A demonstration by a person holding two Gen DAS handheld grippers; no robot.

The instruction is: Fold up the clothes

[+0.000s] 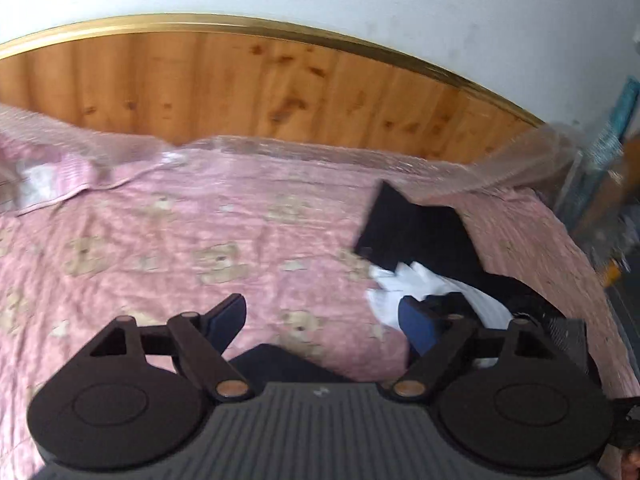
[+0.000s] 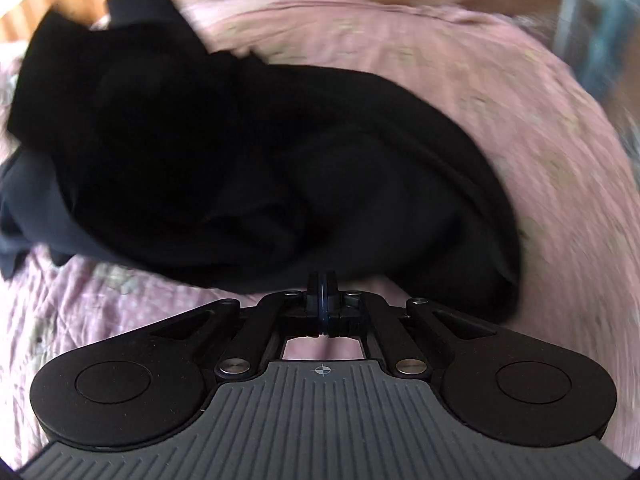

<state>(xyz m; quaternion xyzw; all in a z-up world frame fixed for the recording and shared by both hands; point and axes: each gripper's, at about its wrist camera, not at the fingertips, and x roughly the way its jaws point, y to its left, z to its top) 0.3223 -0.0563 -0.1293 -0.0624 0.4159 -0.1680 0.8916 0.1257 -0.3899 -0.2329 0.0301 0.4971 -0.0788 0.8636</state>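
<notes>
Showing only from the left wrist: white garment (image 1: 404, 280), headboard (image 1: 240, 80).

My left gripper (image 1: 322, 320) is matt black plastic with ribbed grey casing and coppery metal pins. Beneath it lies a quilted pink cloth bedspread (image 1: 168, 232), soft and matt. The headboard (image 1: 240, 80) is glossy knotty wood with a gold trim. The black garment (image 2: 248, 152) is matt, limp cloth.

Two grippers show: the left gripper (image 1: 324, 320) and right gripper (image 2: 325, 280). One black garment (image 2: 240, 152), one white garment (image 1: 432, 284), one pink bedspread (image 1: 168, 232).
</notes>
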